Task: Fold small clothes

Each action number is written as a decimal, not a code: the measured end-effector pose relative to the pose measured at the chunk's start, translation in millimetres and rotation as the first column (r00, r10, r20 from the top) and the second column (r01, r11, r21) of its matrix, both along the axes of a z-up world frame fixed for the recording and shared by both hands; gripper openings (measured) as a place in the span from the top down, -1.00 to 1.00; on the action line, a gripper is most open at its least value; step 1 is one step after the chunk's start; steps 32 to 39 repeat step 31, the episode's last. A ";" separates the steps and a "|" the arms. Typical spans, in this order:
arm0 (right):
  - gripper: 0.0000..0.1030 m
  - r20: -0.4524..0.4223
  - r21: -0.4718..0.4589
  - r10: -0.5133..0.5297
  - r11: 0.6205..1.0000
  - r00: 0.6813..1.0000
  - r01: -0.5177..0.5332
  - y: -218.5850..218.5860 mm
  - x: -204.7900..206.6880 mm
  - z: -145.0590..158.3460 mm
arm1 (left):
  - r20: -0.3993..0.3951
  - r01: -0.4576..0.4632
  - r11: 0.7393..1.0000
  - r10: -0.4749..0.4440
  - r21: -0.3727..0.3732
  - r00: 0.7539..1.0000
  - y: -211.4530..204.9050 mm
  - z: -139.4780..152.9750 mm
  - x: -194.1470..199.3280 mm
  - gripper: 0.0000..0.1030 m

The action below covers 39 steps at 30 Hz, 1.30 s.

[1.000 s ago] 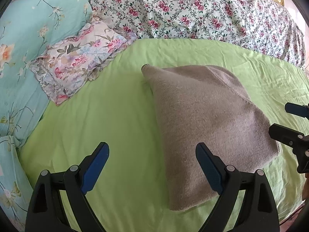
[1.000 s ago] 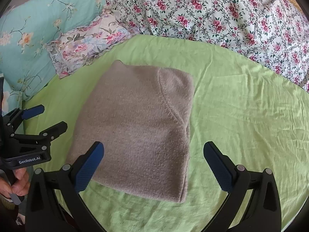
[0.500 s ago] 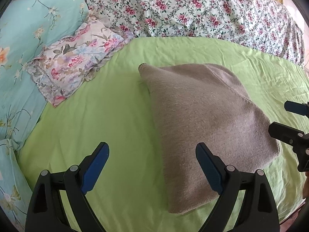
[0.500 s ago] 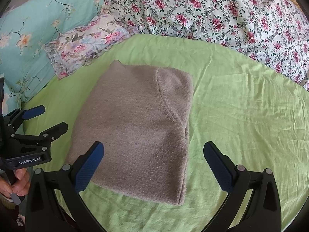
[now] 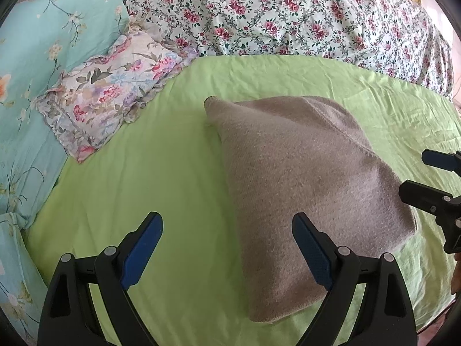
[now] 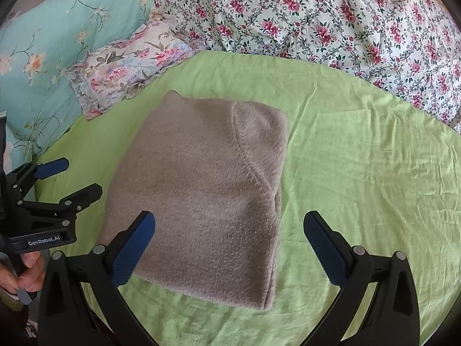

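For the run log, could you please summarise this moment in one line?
garment: folded, on sheet | left hand-held gripper: open, empty | right hand-held gripper: open, empty

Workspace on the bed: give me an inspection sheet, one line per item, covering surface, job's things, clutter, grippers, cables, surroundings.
Surface: green sheet, lightly wrinkled, spread over the bed.
Job's things: one grey-brown knit garment, folded into a compact rectangle, lying flat on the sheet; neither gripper touches it.
Clutter: nothing seen on the sheet besides the garment.
Grippers: left gripper open, jaws wide apart, holding nothing; right gripper open, also holding nothing, above the garment's near edge.
Cables: nothing seen.
Surroundings: small floral pillow at the sheet's far left edge, teal floral bedding beyond it, pink-rose floral quilt along the back.
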State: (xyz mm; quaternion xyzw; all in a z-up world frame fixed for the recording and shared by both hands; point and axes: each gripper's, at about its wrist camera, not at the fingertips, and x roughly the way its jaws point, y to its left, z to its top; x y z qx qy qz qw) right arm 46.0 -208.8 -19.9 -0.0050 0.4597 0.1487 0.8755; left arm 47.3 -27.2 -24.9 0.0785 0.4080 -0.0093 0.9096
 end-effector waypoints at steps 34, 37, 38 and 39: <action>-0.99 -0.054 0.056 -0.030 0.998 0.998 0.033 -21.3 26.0 -14.6 | -0.025 -0.040 0.998 0.039 -0.045 0.999 7.8 0.8 27.7 -0.79; -0.99 -0.054 0.056 -0.030 0.998 0.998 0.033 -21.3 26.0 -14.6 | -0.025 -0.040 0.998 0.039 -0.045 0.999 7.8 0.8 27.7 -0.79; -0.99 -0.054 0.056 -0.030 0.998 0.998 0.033 -21.3 26.0 -14.6 | -0.025 -0.040 0.998 0.039 -0.045 0.999 7.8 0.8 27.7 -0.79; -0.99 -0.054 0.056 -0.030 0.998 0.998 0.033 -21.3 26.0 -14.6 | -0.025 -0.040 0.998 0.039 -0.045 0.999 7.8 0.8 27.7 -0.79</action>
